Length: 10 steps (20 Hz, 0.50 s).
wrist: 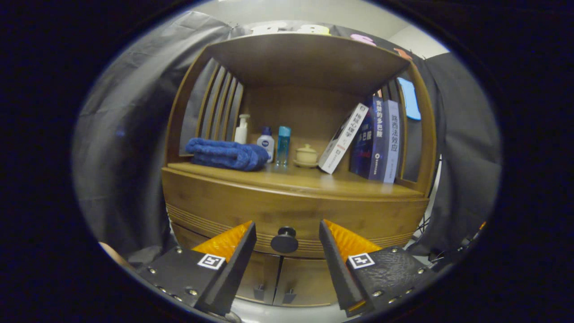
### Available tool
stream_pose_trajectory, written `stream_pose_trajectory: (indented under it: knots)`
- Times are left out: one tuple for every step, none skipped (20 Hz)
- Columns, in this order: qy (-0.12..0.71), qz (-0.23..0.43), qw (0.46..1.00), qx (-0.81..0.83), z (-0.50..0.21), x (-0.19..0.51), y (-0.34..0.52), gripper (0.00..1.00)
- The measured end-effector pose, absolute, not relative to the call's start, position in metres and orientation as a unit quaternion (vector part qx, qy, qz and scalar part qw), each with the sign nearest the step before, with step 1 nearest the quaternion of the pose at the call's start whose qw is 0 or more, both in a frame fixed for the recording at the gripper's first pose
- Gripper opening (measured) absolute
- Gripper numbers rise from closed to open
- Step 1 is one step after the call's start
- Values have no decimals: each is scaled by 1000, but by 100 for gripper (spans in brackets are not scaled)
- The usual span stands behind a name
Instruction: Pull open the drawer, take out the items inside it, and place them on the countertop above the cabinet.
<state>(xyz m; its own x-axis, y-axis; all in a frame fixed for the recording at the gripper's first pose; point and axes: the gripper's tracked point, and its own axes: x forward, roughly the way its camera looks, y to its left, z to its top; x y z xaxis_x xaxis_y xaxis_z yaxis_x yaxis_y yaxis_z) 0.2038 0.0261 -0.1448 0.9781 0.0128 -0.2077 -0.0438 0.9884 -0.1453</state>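
Gripper [287, 233]: I see my fingers spread wide, gripping nothing.
Drawer knob [284, 240]: between the fingertips, touching neither, on the closed drawer [224, 206].
Countertop [305, 181]: blue towel [226, 154] left, bottles [265, 141] and lidded cup [306, 154] behind, leaning books [367, 141] right.
Open room: I see bare wood along the front edge.
Below: two closed cabinet doors [280, 280].

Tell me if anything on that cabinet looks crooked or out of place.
Only the white book: it leans sideways against the upright blue books on the countertop. The drawer is shut, and the open tongs flank its round knob.
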Motion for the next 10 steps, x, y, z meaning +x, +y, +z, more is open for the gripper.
stream_pose_trajectory:
  knots:
    - [110, 15, 991, -75, -152, 209, 24, 80]
    - [116, 16, 991, -71, -159, 214, 24, 80]
    - [122, 17, 990, -66, -165, 219, 25, 80]
    - [127, 14, 990, -65, -170, 227, 24, 80]
    - [130, 20, 990, -59, -174, 230, 28, 72]
    - [137, 22, 989, -57, -178, 233, 29, 65]
    - [152, 28, 986, -57, -186, 235, 31, 58]
    - [151, 20, 987, -52, -184, 231, 28, 50]
    - [151, 19, 987, -47, -185, 234, 31, 44]
    - [153, 13, 987, -41, -185, 234, 31, 42]
